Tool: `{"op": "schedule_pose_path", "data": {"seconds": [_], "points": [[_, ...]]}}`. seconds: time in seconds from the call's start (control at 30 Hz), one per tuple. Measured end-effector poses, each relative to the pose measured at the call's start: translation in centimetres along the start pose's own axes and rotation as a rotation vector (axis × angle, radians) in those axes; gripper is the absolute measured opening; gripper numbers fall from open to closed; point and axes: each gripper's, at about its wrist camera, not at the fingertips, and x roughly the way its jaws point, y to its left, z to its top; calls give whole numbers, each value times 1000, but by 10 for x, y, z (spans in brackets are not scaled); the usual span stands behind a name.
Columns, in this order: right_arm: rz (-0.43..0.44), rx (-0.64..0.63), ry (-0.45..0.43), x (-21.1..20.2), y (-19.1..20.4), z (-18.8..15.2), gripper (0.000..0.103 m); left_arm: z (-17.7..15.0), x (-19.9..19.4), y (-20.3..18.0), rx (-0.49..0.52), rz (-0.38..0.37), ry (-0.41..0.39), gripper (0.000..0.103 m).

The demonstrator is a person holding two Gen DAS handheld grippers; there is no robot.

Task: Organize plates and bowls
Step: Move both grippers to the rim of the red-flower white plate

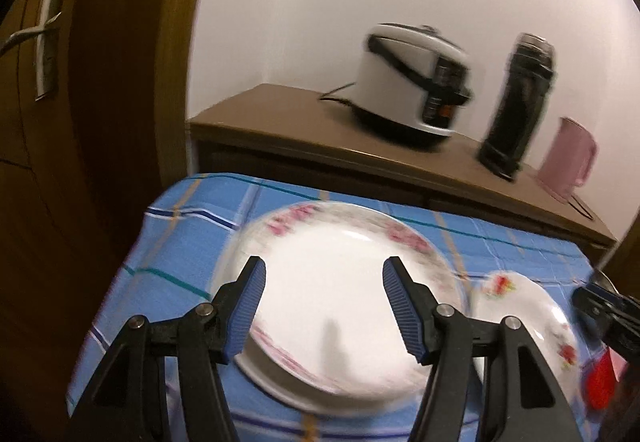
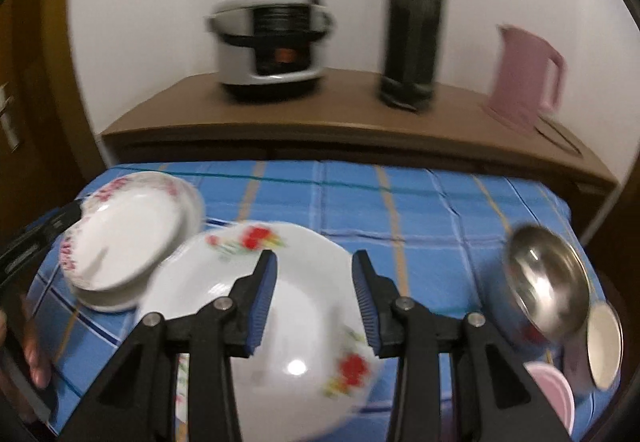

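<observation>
Low in the frame's middle, the right gripper, jaws part-open and empty, hovers over the red-flowered white plate; better approach its rim squarely before pinching.

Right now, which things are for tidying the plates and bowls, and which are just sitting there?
For the job:
- pink-flowered plate
- red-flowered plate
- steel bowl
- pink bowl
- left gripper and right gripper, both open and holding nothing

Just sitting there, on the brown cabinet:
- rice cooker
- black flask
- pink jug
</observation>
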Motion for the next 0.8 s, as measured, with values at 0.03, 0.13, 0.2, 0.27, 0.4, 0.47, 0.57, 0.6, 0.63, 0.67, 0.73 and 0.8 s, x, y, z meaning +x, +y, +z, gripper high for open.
{"op": "schedule_pose_path", "data": {"seconds": [0.03, 0.13, 0.2, 0.27, 0.4, 0.47, 0.57, 0.6, 0.63, 0.67, 0.73, 0.8], "points": [[-13, 4, 9, 1, -4, -3, 39, -4, -3, -9, 17, -9, 2, 63], [-19, 10, 54, 9, -9, -11, 39, -14, -7, -36, 60, -71, 39, 63], [-25, 9, 69, 13, -9, -13, 39, -20, -7, -49, 80, -99, 65, 63], [-30, 3, 85, 16, -9, -17, 39, -24, -6, -59, 94, -132, 94, 63], [-25, -12, 105, 19, -8, -22, 39, -34, -4, -75, 128, -162, 125, 63], [-24, -17, 120, 24, -7, -25, 39, -37, -2, -82, 144, -172, 138, 63], [-17, -15, 141, 29, -7, -28, 39, -42, -5, -89, 165, -188, 153, 63], [-19, -20, 143, 31, -7, -29, 39, -42, -6, -90, 168, -195, 146, 63], [-19, -23, 147, 32, -7, -30, 39, -42, -7, -92, 173, -207, 143, 63], [-15, -23, 153, 34, -7, -31, 40, -43, -7, -93, 177, -214, 147, 63], [-10, -22, 156, 36, -7, -32, 40, -45, -2, -96, 185, -222, 178, 58], [-8, -26, 157, 36, -6, -33, 40, -46, 6, -96, 180, -215, 219, 48]]}}
